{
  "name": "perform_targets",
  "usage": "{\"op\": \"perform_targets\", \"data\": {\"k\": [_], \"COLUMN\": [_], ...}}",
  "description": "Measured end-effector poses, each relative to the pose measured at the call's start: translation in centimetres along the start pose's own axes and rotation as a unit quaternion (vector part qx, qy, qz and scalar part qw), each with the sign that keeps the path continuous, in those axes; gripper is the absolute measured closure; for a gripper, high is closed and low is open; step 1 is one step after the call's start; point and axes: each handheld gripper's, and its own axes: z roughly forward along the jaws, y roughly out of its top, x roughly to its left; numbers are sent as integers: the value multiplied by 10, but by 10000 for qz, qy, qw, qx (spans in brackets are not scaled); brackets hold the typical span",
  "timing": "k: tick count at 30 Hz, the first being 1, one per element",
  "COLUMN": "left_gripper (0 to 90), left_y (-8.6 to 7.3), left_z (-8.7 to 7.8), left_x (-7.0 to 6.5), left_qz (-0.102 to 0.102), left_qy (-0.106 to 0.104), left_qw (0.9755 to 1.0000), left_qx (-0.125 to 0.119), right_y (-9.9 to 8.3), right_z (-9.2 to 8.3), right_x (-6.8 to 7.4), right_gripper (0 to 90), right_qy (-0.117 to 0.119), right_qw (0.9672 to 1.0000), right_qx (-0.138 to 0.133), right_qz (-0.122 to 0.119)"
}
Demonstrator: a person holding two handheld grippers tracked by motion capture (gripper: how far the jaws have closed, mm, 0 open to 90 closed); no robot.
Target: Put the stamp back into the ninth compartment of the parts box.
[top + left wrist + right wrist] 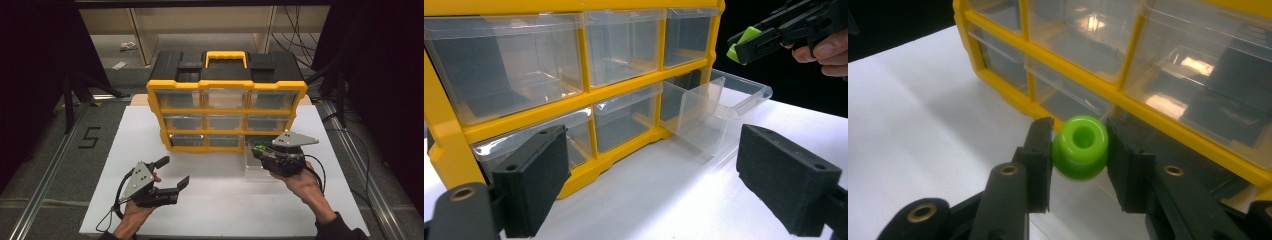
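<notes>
Right gripper (1079,150) clamped on a green spool-shaped plastic piece (1081,146), pads pressing both its sides, bore facing the camera. Held above the pulled-out clear drawer (716,110) at the bottom-right slot of the yellow-framed drawer cabinet (226,86). Same green piece visible in the high view (258,148) and in the left gripper view (744,42), hanging above the drawer's open top, not touching it. Drawer drawn well out of the cabinet, resting on the white tabletop (215,200). Remaining eight clear drawers pushed in. Black cabinet top with yellow carry handle (226,55).

Left gripper (174,172) released, jaws spread wide, nothing between them; held low over the table in front of the cabinet's left side, well apart from the drawer.
</notes>
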Motion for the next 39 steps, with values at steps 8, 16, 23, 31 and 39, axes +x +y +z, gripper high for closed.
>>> {"op": "perform_targets", "data": {"k": [8, 16, 23, 31, 39], "left_gripper": [134, 134, 134, 134, 134], "left_y": [0, 0, 0, 0, 0], "left_z": [0, 0, 0, 1, 0], "left_x": [0, 0, 0, 1, 1], "left_qz": [2, 0, -2, -16, -3], "left_qy": [2, 1, -2, 0, 11], "left_qw": [10000, 10000, 10000, 10000, 10000], "left_qx": [2, -3, 0, -3, -1], "right_y": [-5, -10, -16, -22, -25], "right_z": [-3, -5, -6, -2, 0], "right_x": [-7, -14, -19, -22, -25], "right_gripper": [651, 651, 651, 651, 651], "right_qy": [-77, -143, -188, -190, -161], "right_qw": [9999, 9998, 9996, 9993, 9989], "right_qx": [33, 67, 124, 226, 253], "right_qz": [63, 121, 197, 250, 367]}}
